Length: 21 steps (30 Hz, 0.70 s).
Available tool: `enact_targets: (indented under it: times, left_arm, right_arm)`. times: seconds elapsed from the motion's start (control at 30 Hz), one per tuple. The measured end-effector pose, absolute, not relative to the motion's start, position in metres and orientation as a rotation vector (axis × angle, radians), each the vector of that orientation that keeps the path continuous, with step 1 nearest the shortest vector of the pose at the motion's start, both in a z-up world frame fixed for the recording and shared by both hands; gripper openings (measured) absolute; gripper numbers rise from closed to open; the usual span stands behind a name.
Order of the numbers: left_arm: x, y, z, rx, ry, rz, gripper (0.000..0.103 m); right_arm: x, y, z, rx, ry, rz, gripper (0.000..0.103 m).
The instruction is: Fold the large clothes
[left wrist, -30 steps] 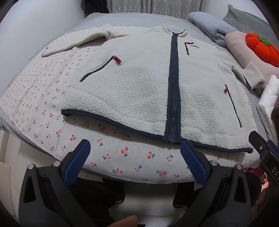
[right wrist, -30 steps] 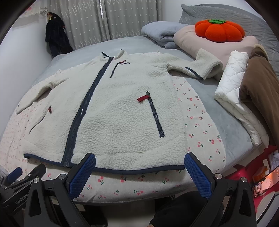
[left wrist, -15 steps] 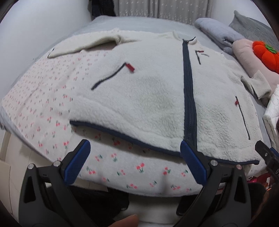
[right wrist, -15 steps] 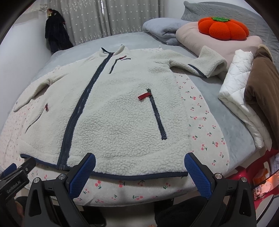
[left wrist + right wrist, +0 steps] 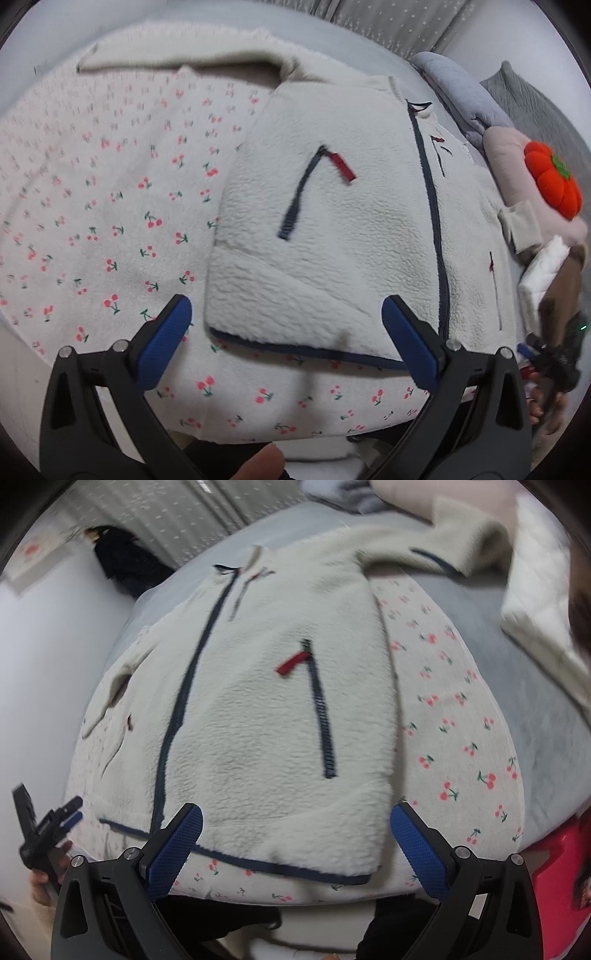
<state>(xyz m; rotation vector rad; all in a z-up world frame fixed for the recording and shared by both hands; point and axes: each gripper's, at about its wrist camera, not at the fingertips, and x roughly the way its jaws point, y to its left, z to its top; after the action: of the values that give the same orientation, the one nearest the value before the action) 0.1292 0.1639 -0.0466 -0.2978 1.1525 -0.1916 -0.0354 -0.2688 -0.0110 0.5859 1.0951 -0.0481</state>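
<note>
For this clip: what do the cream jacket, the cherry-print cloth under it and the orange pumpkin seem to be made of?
Cream jacket: looks like sherpa-type fleece, matte, with a nubby curly pile; navy binding edges the hem.
Cherry-print cloth: a soft, matte fabric with a faint nap, perhaps brushed cotton or flannel; blur leaves the weave unclear.
Orange pumpkin: seems a stuffed plush cushion, velvety, with puffed segments and a green fabric stem.

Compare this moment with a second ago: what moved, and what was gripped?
Both grippers moved in toward the jacket hem: the left gripper now frames its left corner, the right gripper its right corner. Both remain open; nothing gripped. The jacket still lies flat and zipped on the cherry-print sheet.
</note>
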Motion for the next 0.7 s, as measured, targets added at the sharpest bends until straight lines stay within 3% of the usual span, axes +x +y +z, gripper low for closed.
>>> enact_targets:
  times: [0.17, 0.23, 0.3, 0.37, 0.43, 0.47, 0.5, 0.7]
  left_arm:
    - [0.151, 0.194, -0.085, -0.526, 1.247, -0.265, 0.102]
    - [0.157, 0.196, -0.102, -0.601, 1.282, -0.311, 0.094]
    - [0.157, 0.193, -0.111, -0.629, 1.281, -0.334, 0.093]
    - [0.154, 0.187, -0.107, -0.624, 1.262, -0.372, 0.069]
    - [0.154, 0.184, -0.107, -0.63, 1.285, -0.384, 0.045]
    - [0.155, 0.179, -0.105, -0.591, 1.284, -0.364, 0.035]
    - [0.153, 0.177, -0.104, -0.572, 1.281, -0.351, 0.02]
    - [0.121, 0.181, -0.062, -0.57, 1.184, -0.335, 0.014]
  right_arm:
    - [-0.033, -0.299, -0.041, 0.781, 1.141, -0.011, 0.102]
    - [-0.03, -0.305, -0.051, 0.801, 1.162, -0.02, 0.097]
    - [-0.027, -0.31, -0.066, 0.88, 1.191, 0.003, 0.086]
    - [-0.027, -0.315, -0.074, 0.932, 1.184, 0.01, 0.078]
    - [-0.028, -0.317, -0.074, 0.963, 1.166, 0.029, 0.051]
    - [-0.027, -0.316, -0.076, 0.982, 1.166, 0.063, 0.028]
    - [-0.026, -0.314, -0.079, 0.988, 1.17, 0.087, 0.018]
    - [-0.044, -0.315, -0.033, 0.901, 1.044, 0.086, 0.011]
